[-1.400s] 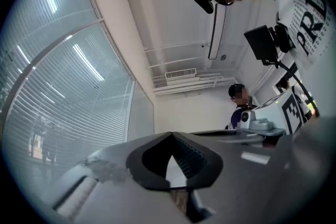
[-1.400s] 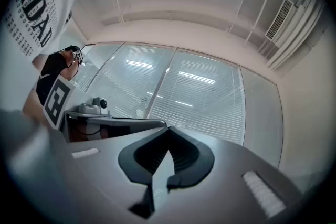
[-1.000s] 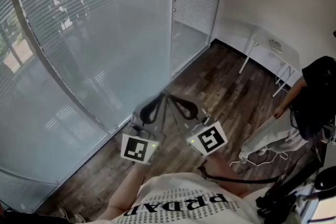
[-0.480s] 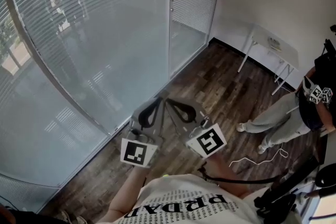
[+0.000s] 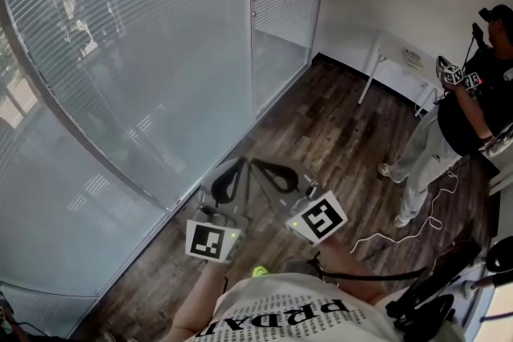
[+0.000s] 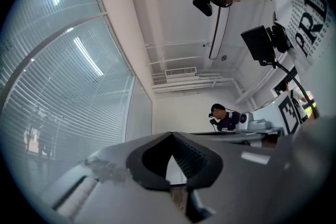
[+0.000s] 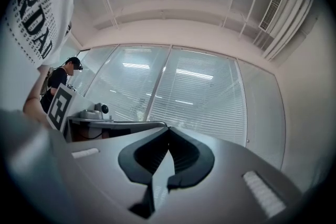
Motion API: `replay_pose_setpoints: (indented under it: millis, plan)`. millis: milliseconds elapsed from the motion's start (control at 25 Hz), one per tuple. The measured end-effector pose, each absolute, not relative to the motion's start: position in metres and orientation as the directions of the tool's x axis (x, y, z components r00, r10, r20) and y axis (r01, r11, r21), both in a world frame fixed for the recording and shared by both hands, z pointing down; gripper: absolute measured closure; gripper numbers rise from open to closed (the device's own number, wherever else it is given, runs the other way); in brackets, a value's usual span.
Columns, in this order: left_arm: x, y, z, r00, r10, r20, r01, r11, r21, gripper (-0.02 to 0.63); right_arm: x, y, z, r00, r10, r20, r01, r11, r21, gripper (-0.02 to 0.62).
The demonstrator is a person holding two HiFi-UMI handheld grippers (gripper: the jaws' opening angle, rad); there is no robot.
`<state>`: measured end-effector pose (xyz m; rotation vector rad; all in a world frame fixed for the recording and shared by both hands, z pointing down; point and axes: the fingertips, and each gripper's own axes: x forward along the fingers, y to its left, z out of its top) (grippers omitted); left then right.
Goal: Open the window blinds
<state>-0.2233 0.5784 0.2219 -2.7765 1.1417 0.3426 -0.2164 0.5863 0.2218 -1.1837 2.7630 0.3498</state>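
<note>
Left gripper (image 5: pixel 240 164) and right gripper (image 5: pixel 258 165), both clenched empty, hang short of the window blinds (image 5: pixel 144 28) up-left, whose thin slats look light and bendable (grip a cord, none visible).

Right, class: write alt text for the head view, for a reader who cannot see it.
Seen from above, a person holds the left hand-held gripper and right hand-held gripper, both shut and empty, short of lowered window blinds. A bystander stands on the wooden floor at right.
</note>
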Motion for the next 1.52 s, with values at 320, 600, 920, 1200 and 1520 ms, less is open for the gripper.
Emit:
replay_pose_setpoints:
  millis: [320, 600, 920, 1200, 1520]
  plan:
    - [-0.222, 0.548, 0.217, 0.739, -0.637, -0.221, -0.653, -0.757, -0.001, 0.614, -0.217, 0.556, 0.217, -0.674, -0.722, -0.158, -0.739, 0.655, 0.157, 0.591]
    - [-0.175, 0.529, 0.230, 0.723, -0.658, -0.213, -0.674, -0.739, -0.008, 0.614, -0.169, 0.537, 0.229, -0.680, -0.710, -0.186, -0.733, 0.664, 0.148, 0.591]
    - [-0.147, 0.484, 0.238, 0.686, -0.694, -0.217, -0.712, -0.702, -0.007, 0.614, -0.141, 0.492, 0.235, -0.713, -0.674, -0.193, -0.700, 0.700, 0.142, 0.591]
    - [-0.128, 0.454, 0.255, 0.638, -0.728, -0.250, -0.756, -0.654, -0.023, 0.614, -0.122, 0.461, 0.252, -0.750, -0.629, -0.205, -0.660, 0.735, 0.155, 0.591]
    - [-0.088, 0.409, 0.264, 0.613, -0.765, -0.198, -0.784, -0.619, -0.039, 0.614, -0.082, 0.418, 0.258, -0.772, -0.602, -0.204, -0.629, 0.768, 0.119, 0.591]
